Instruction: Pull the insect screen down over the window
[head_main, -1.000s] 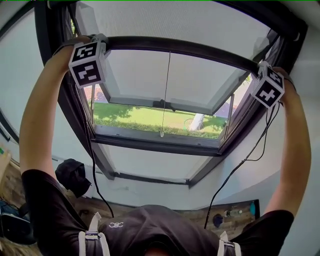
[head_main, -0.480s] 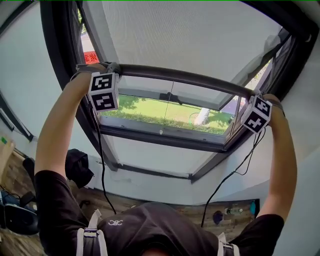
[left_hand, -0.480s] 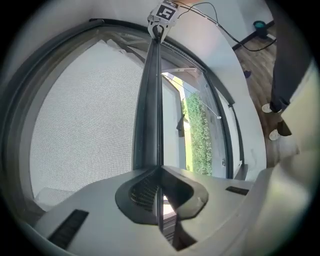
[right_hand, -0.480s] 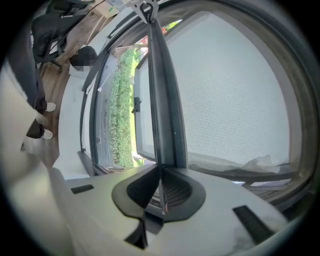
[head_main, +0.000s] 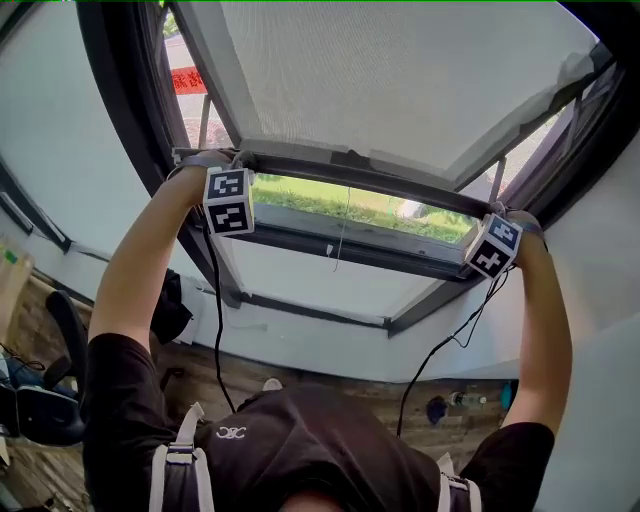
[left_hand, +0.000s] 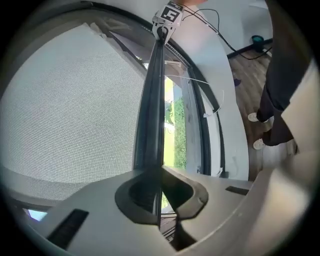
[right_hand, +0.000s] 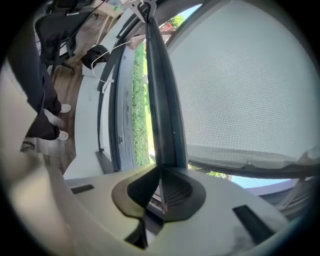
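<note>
The window (head_main: 130, 150) fills most of what I see, and the insect screen (head_main: 400, 80) already covers its upper and larger part with grey mesh. The screen's dark pull bar (head_main: 360, 170) runs across between my hands, well down the opening. Below the bar a narrow strip of grass (head_main: 340, 205) is uncovered, so I judge the pull mostly done, with the last stretch down to the lower frame (head_main: 340, 250) left.

My left hand-held gripper (left_hand: 160, 200) is pinched tight on the bar's left end, and my right hand-held gripper (right_hand: 161, 192) is pinched on its right end.

A red sign (head_main: 188, 80) outside carries white lettering too small to read. The logo (head_main: 232, 432) on my shirt is not legible either.
</note>
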